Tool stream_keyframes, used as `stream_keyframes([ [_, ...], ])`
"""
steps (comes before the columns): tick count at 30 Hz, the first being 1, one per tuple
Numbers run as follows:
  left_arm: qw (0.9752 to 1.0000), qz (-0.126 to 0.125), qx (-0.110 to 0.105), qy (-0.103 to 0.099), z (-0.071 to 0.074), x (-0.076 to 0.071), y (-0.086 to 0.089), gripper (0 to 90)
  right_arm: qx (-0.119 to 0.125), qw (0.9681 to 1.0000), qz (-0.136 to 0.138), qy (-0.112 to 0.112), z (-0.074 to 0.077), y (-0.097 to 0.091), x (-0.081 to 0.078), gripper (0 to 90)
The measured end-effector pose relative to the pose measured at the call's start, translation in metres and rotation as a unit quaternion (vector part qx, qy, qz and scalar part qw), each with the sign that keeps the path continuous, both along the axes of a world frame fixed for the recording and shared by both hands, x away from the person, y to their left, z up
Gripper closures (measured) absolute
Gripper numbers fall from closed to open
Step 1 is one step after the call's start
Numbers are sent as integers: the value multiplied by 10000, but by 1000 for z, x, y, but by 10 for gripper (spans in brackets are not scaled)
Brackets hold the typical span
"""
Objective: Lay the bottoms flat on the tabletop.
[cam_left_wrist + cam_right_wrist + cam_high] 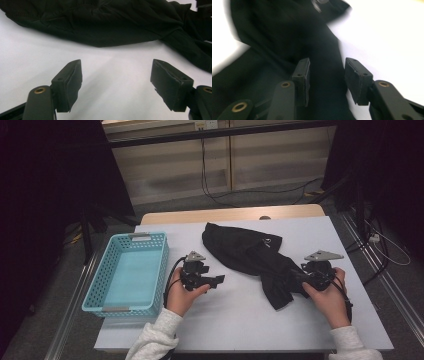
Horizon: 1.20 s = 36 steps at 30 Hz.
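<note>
Garment: black cloth (250,257), crumpled in a loose heap on the white table (235,320), spread from the far middle toward the right near side, one narrow end trailing down beside the right gripper.
Garment in left gripper view: black cloth (105,22) across the top, well ahead of the jaws, not touching them.
Garment in right gripper view: black cloth (287,45) under and ahead of the jaws, blurred; a fold runs through the gap between the pads.
Left gripper: (216,281) held in the left hand (182,295) near the table's middle, just right of the basket, pointing toward the cloth and short of it.
Left jaws: released, spread wide (116,82), bare table between the pads, nothing grasped.
Right gripper: (295,276) held in the right hand (327,297) at the right side, tips at the edge of the cloth's trailing end.
Right jaws: parted (327,80), pads clear of the cloth, fabric lying in the gap without being pinched.
Basket: turquoise perforated basket (100,292) at the table's left edge, well apart from the cloth.
Sleeves: pale sleeves (155,340) entering from the near edge.
Floor: cables (215,190) on the grey floor beyond the table.
</note>
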<state>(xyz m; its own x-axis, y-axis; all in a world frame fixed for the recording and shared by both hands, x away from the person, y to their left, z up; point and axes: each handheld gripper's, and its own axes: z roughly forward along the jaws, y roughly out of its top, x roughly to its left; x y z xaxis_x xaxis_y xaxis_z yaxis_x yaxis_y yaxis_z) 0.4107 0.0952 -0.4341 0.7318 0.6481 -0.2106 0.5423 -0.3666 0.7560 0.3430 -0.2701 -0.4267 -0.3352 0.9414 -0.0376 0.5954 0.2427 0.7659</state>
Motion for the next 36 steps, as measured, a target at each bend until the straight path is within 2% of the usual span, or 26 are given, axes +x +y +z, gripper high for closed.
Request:
stream_keyframes([
  [3,10000,-1,-5,7,0,0,0,254,112,9988,467,-37,8,23,-5,551],
  [4,10000,-5,-11,8,0,0,0,254,120,9979,643,5,7,33,-6,555],
  [6,10000,-6,-16,11,1,-1,0,254,69,9944,1021,250,1,53,-8,560],
  [7,10000,-6,-13,16,1,-1,0,254,-123,9926,1141,392,-6,62,-8,561],
  [8,10000,-7,-13,13,1,-1,0,254,-394,9914,1144,491,-13,69,-7,562],
  [9,10000,4,-26,15,1,-2,0,255,-545,9902,1140,600,-21,73,-6,575],
  [10,10000,3,-30,17,1,-2,0,256,-491,9905,1096,664,-27,75,-4,626],
  [11,10000,0,-36,9,1,-2,0,256,-178,9917,1086,662,-29,74,-4,761],
  [12,10000,-10,-35,-1,1,-2,0,257,-26,9903,1183,731,-28,73,-4,854],
  [14,10000,-10,-39,18,1,-2,0,259,7,9891,1227,819,-26,74,-4,884],
  [17,10000,-24,-24,33,0,-1,0,263,381,9865,1298,918,-26,74,-3,891],
  [20,10000,-21,-38,35,1,-1,0,269,778,9813,1497,928,-22,80,-5,892],
  [23,10000,-37,-56,55,1,-2,-1,273,1058,9742,1807,838,-13,92,-10,891],
  [26,9999,-61,-78,92,0,-3,-3,275,1421,9630,2139,822,-9,108,-14,889],
  [29,9998,-94,-65,145,-1,-4,-4,277,1475,9554,2398,889,-13,124,-17,856],
  [30,9998,-105,-46,150,-1,-4,-5,277,1502,9520,2496,943,-15,129,-18,828],
  [31,9998,-114,-42,159,-1,-5,-6,276,1454,9503,2575,971,-17,133,-18,766],
  [32,9998,-112,-47,183,-2,-5,-6,276,1307,9531,2564,942,-17,135,-19,724],
  [34,9997,-146,-15,184,-3,-6,-8,276,956,9604,2495,788,-14,134,-20,723],
  [36,9996,-172,5,201,-4,-7,-9,276,894,9661,2334,652,-9,127,-19,696],
])
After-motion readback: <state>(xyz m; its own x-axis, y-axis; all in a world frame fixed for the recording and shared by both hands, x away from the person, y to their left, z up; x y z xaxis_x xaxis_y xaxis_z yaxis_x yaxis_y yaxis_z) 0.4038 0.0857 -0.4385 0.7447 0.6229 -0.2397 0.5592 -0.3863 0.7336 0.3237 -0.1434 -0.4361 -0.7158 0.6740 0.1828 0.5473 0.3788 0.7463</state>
